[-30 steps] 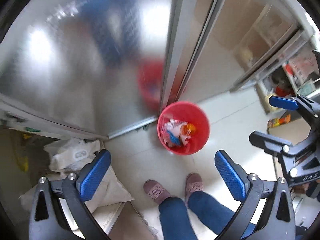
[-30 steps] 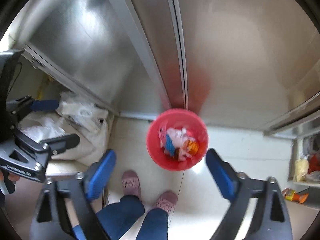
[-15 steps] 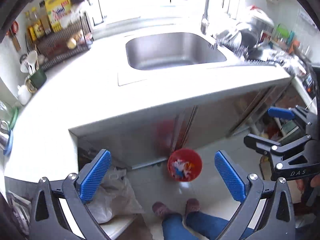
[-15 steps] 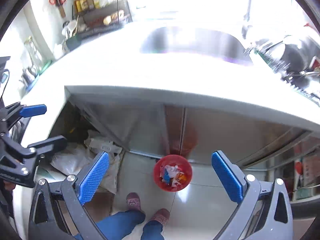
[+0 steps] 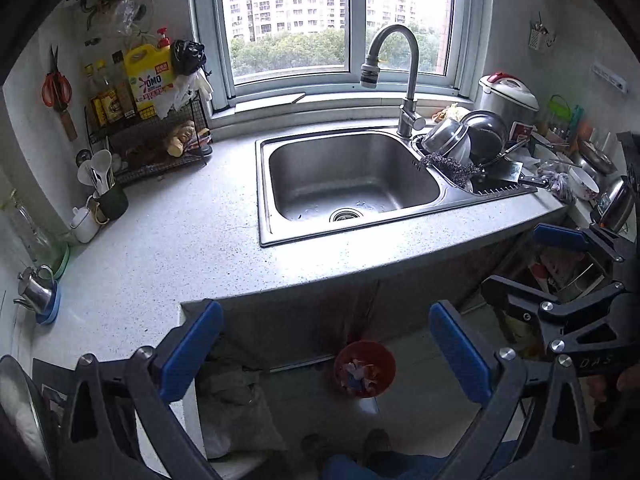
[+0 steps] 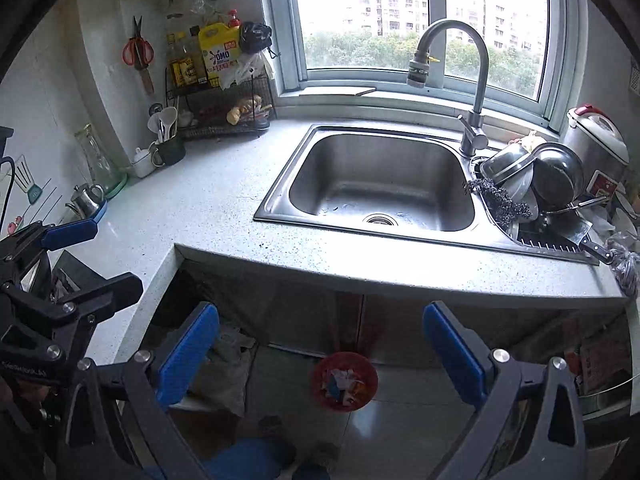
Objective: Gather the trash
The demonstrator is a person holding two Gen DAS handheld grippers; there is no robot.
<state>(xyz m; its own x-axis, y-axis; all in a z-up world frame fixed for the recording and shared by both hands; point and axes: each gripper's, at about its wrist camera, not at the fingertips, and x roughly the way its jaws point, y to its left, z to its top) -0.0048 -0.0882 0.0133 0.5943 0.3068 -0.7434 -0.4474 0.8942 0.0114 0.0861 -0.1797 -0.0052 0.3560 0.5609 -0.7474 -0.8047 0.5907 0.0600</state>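
Both the left gripper [image 5: 326,354] and the right gripper [image 6: 322,346] are spread wide and hold nothing, high above the round red bin [image 5: 365,369] on the shiny floor [image 6: 404,420]. The bin looks like thin plastic, full of crumpled wrappers [image 6: 341,385]. A bump from a foot could tip it and spill them. The speckled stone counter [image 5: 168,248] on the left shows no trash, though small bits are hard to see.

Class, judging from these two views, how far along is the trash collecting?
Looks done: the round red plastic bin on the floor already holds wrappers. In hand: nothing; the left gripper and right gripper are both open and empty. Left: no loose trash stands out on the speckled grey countertop, so the job looks nearly finished.
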